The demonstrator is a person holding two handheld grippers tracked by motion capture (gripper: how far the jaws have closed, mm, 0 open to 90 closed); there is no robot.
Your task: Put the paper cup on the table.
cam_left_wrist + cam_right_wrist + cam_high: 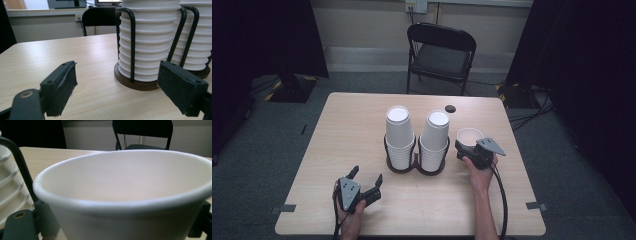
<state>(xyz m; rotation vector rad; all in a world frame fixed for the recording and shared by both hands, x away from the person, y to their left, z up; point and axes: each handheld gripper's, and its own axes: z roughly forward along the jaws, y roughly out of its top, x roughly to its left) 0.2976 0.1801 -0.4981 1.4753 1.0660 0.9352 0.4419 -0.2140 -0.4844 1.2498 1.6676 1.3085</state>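
A light wooden table (352,145) carries a dark double cup holder (416,165) near its centre, with two side-by-side rings, each loaded with a stack of inverted white paper cups: the left stack (400,136) and the right stack (434,140). In the left gripper view, the black wire uprights of the holder (132,45) run up the ribbed side of the nearer stack (150,40), which sits on a round brown base (132,83). The left gripper (366,181) rests low over the near left part of the table, held by the left hand (348,217); its jaws stand wide apart with nothing between them (the padded faces are bare in its own view). The right gripper (468,148) sits just right of the holder, held by the right hand (481,175), and is clamped on a single white cup (470,137) that stands mouth-up; in the right gripper view the cup's rolled rim (120,205) spans the frame between the jaws. A black folding chair (440,52) stands beyond the far edge of the table, and a small dark round object (450,108) lies on the tabletop near that edge.
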